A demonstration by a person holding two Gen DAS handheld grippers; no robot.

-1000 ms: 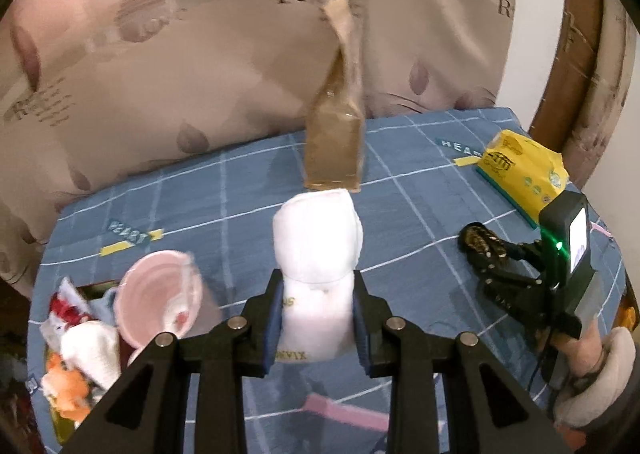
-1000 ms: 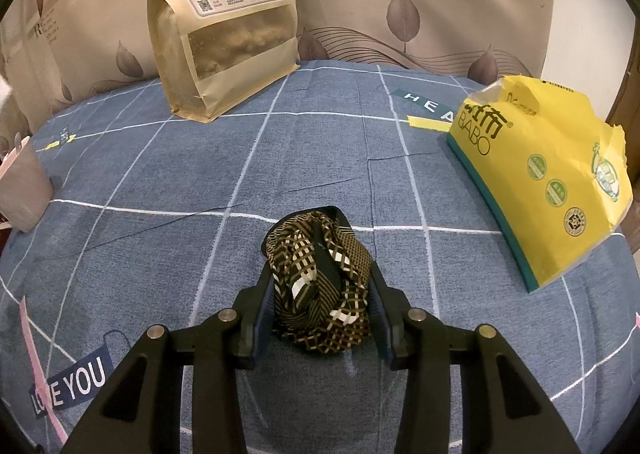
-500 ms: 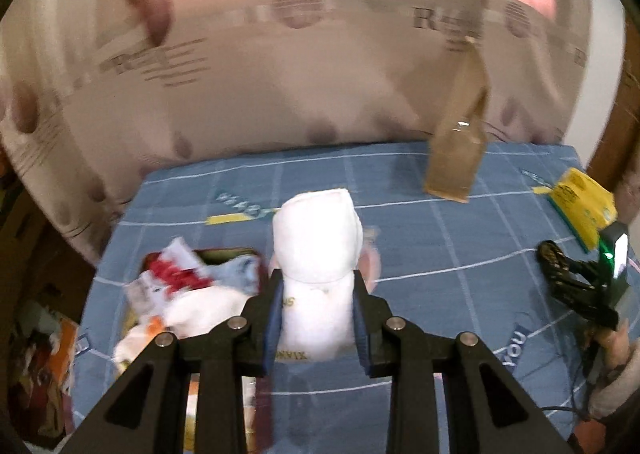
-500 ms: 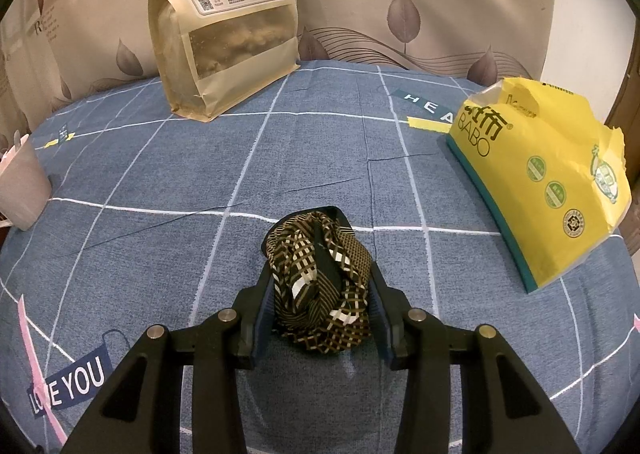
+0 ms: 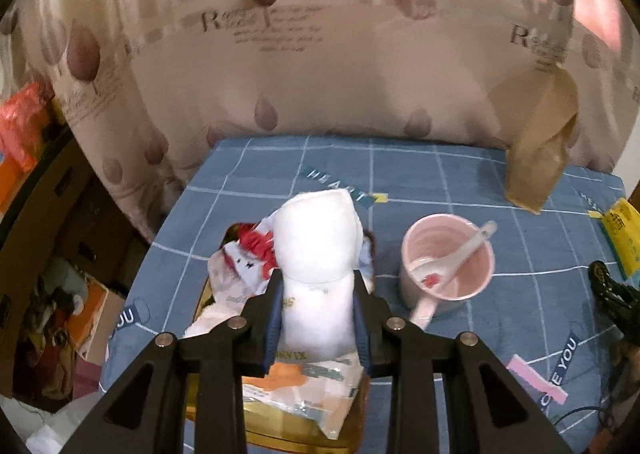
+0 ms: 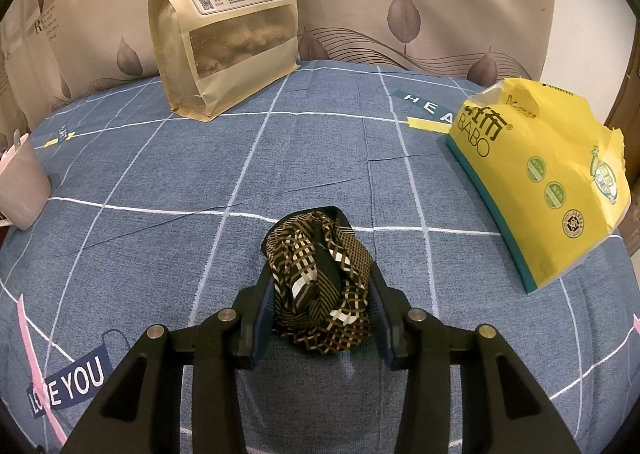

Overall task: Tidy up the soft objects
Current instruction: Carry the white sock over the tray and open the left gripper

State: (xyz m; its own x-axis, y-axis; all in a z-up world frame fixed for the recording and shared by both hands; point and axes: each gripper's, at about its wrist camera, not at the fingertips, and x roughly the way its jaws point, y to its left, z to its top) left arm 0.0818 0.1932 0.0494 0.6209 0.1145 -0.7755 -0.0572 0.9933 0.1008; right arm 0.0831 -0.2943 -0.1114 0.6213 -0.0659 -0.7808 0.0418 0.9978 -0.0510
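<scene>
Blue bedsheet with a white grid, printed "HEART" and "LOVE YOU" labels, spread flat over the bed. Against the back edge, leaning on the curtain, a tall kraft snack pouch with a clear window. At the right edge, a torn-open yellow tissue pack, lying flat. Toward the left edge, a pink mug upright with a white spoon inside. Just left of the mug, near the left edge, a gold tray heaped with small cloth items.
</scene>
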